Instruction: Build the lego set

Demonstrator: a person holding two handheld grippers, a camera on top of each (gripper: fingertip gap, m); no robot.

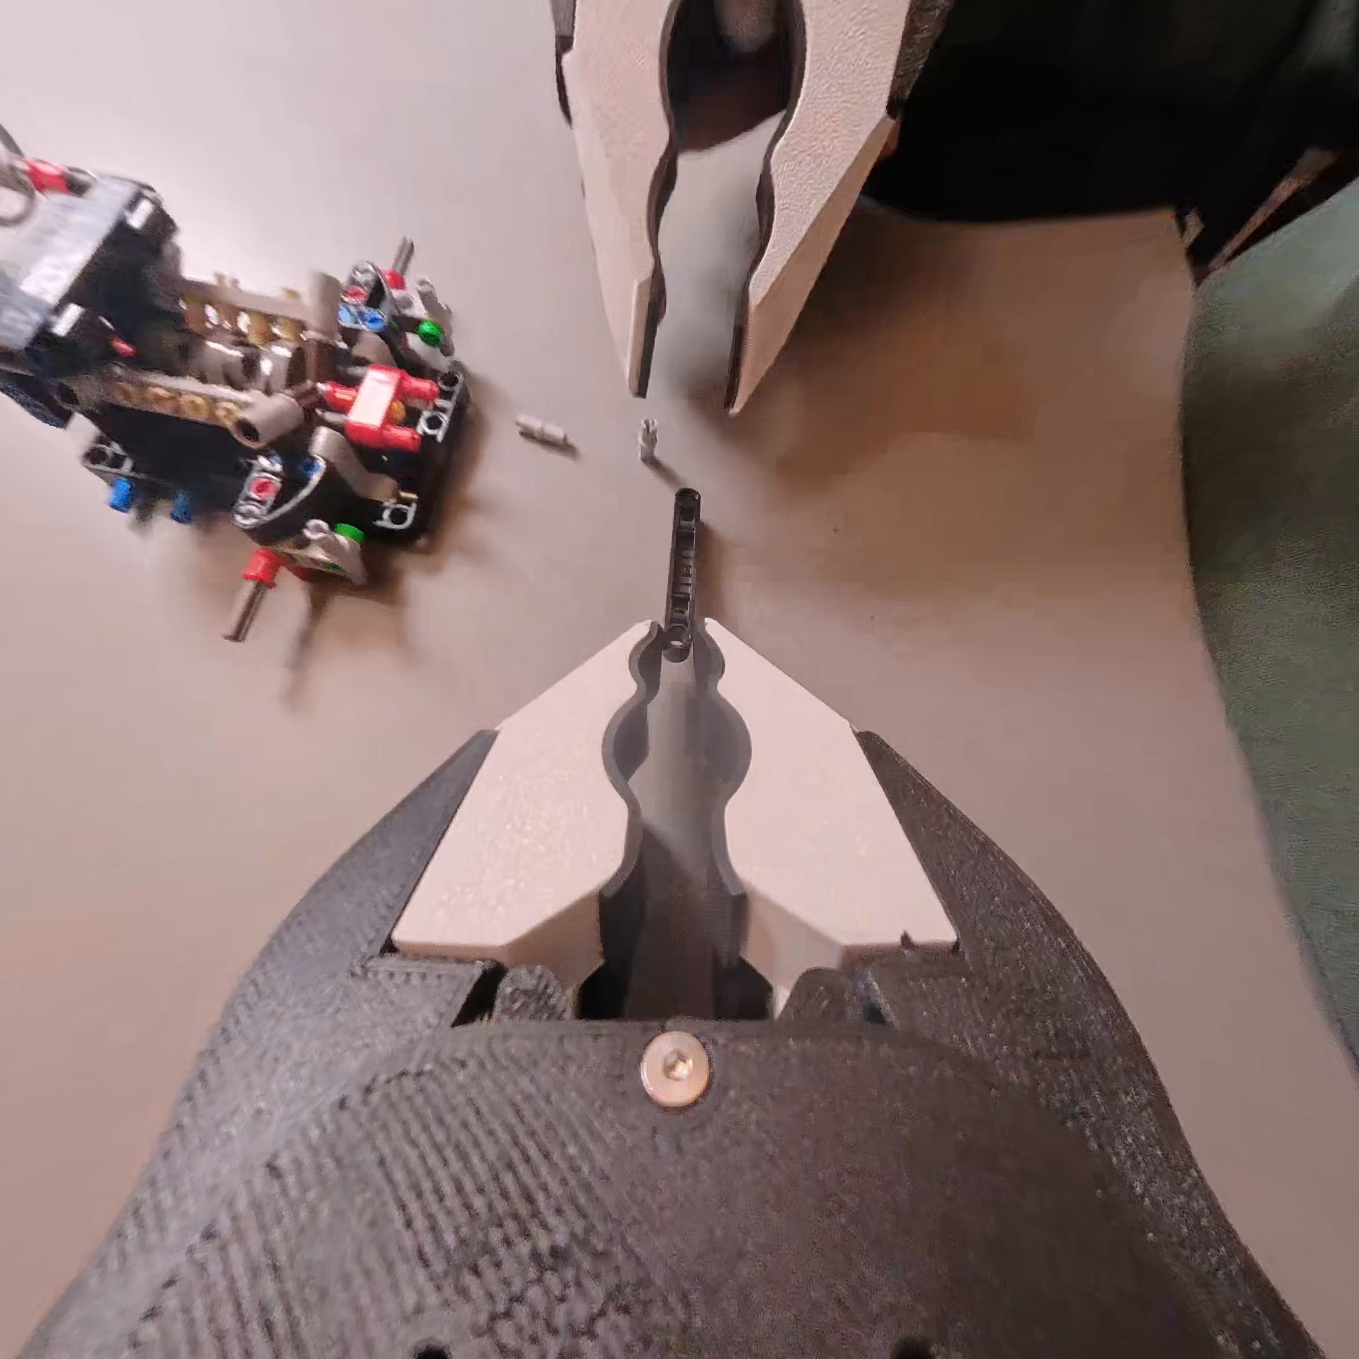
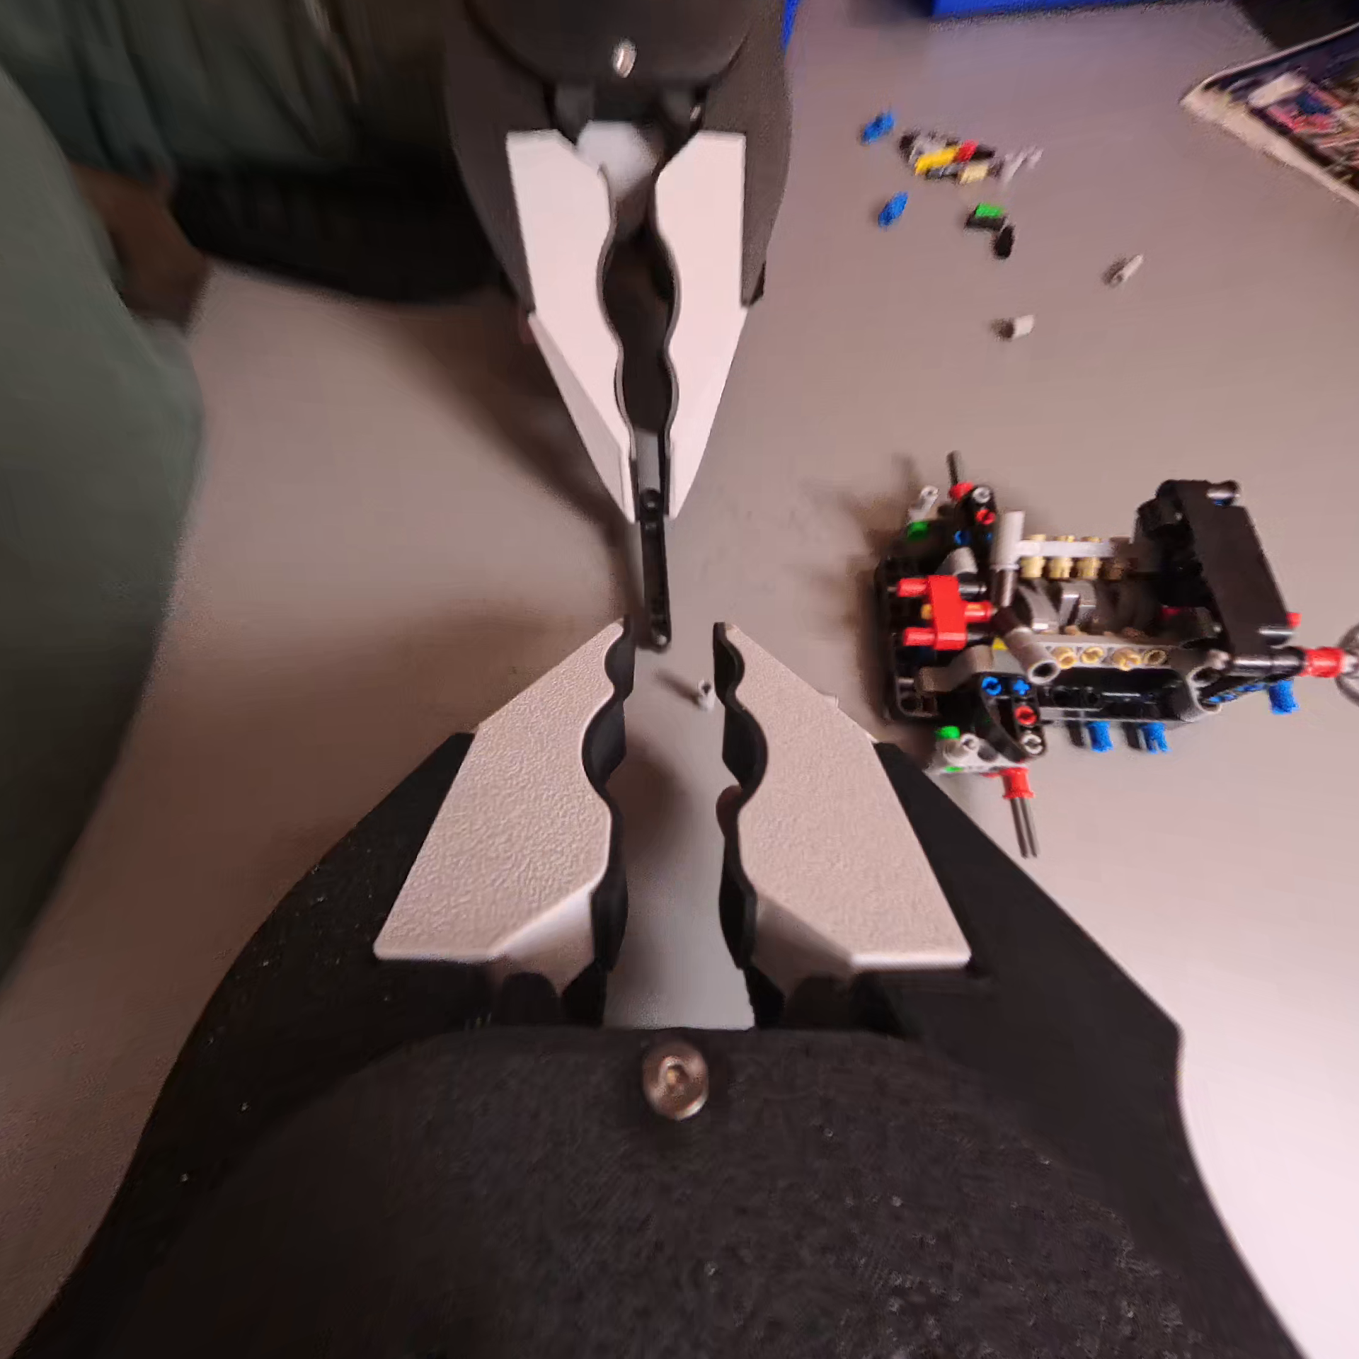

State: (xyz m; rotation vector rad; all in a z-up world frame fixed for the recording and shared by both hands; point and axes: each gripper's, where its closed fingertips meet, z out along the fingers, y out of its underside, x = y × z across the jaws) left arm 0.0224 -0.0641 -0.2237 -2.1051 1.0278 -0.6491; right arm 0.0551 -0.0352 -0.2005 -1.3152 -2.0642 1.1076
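My left gripper [image 1: 678, 632] is shut on one end of a thin black lego beam [image 1: 684, 555], which sticks out forward above the table. My right gripper [image 2: 671, 634] is open and empty; it faces the left one, and the beam's free end [image 2: 656, 588] sits just before its left fingertip. A small grey pin [image 2: 704, 693] lies on the table between the right fingers; it also shows in the left wrist view [image 1: 647, 440]. The half-built black lego model [image 1: 243, 412] with red, blue and green pins lies to the left there, and to the right in the right wrist view [image 2: 1088, 625].
A second grey pin [image 1: 543, 430] lies beside the model. Loose small parts [image 2: 949, 165] and two grey pieces [image 2: 1015, 327] are scattered at the far right, near a printed booklet [image 2: 1294, 103]. A green chair [image 1: 1279, 515] stands past the table edge. The gap from one gripper's tips to the other's is roughly 6 cm.
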